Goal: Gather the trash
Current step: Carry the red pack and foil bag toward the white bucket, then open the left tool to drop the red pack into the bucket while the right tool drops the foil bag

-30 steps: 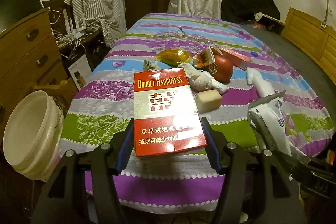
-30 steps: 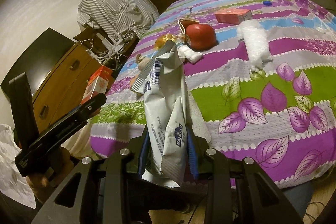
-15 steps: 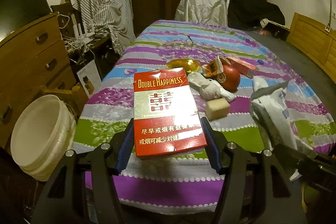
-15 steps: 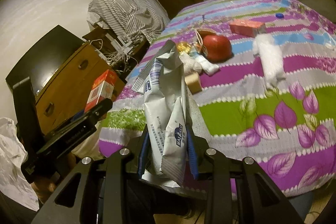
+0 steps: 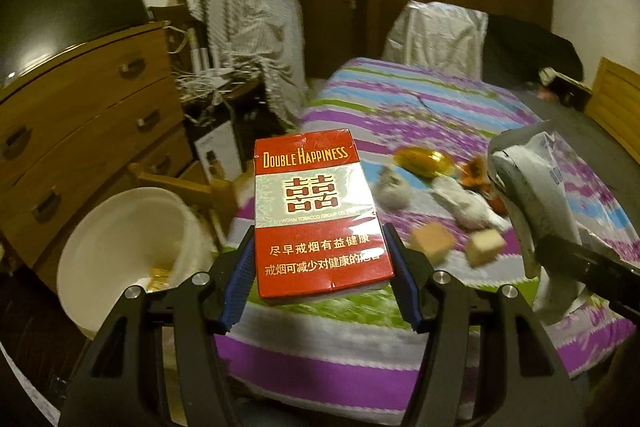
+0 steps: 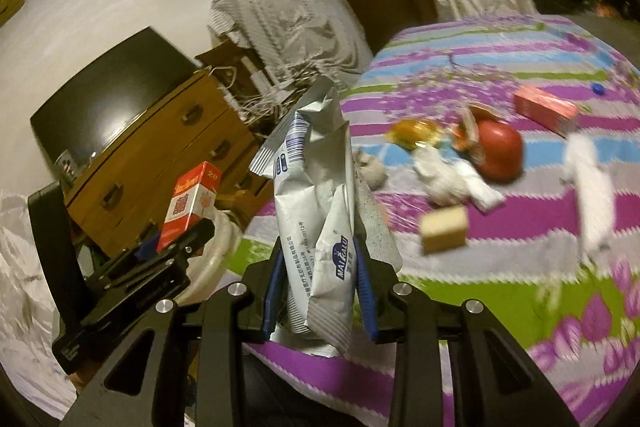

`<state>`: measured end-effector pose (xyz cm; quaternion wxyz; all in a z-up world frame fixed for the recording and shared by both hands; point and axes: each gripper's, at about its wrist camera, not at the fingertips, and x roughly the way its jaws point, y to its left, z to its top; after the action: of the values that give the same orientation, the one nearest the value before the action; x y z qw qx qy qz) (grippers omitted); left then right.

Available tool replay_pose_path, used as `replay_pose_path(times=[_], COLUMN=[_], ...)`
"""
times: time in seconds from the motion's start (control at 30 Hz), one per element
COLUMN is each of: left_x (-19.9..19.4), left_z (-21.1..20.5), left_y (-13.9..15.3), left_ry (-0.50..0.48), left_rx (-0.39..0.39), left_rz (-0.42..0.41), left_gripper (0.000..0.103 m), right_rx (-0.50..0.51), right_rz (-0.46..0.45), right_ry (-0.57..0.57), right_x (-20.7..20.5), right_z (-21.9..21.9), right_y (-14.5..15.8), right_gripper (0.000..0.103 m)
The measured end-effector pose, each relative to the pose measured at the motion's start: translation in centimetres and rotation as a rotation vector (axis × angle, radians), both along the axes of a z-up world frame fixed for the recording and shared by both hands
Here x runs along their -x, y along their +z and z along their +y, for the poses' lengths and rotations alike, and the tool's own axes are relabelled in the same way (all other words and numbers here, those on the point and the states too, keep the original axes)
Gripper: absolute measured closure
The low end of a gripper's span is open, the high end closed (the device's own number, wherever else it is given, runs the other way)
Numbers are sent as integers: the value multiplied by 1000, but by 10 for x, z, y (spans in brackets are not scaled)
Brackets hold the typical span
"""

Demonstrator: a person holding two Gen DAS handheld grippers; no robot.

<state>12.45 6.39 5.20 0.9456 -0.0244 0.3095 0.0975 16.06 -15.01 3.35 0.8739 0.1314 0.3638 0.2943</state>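
Note:
My left gripper (image 5: 322,277) is shut on a red Double Happiness cigarette carton (image 5: 318,211), held in the air over the near edge of the bed. It also shows in the right wrist view (image 6: 188,213). My right gripper (image 6: 320,287) is shut on a crumpled white and blue plastic wrapper (image 6: 316,195), which also shows at the right of the left wrist view (image 5: 532,195). A white bucket (image 5: 120,251) with some trash at its bottom stands on the floor, left of the bed and below left of the carton.
On the striped bedspread (image 5: 440,107) lie a yellow wrapper (image 6: 414,131), white crumpled tissues (image 6: 452,179), a tan block (image 6: 444,229), a red round object (image 6: 500,151), a pink box (image 6: 546,109). A wooden dresser (image 5: 80,119) stands at the left.
Both grippers have pulled back from the bed and swung left with their loads. The white bucket now shows closer and more from above in the left wrist view.

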Motion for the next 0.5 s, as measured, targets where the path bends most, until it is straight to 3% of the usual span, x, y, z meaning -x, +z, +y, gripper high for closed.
replay_pose_path(times=[0.5], left_x=[8], left_z=[109], left_y=[21], left_ry=[225], left_rx=[-49], left_rz=[-20], left_gripper=[45], right_rx=[48], right_rz=[32], right_ry=[224], right_x=[-51], right_z=[156], right_y=[28], right_gripper=[69])
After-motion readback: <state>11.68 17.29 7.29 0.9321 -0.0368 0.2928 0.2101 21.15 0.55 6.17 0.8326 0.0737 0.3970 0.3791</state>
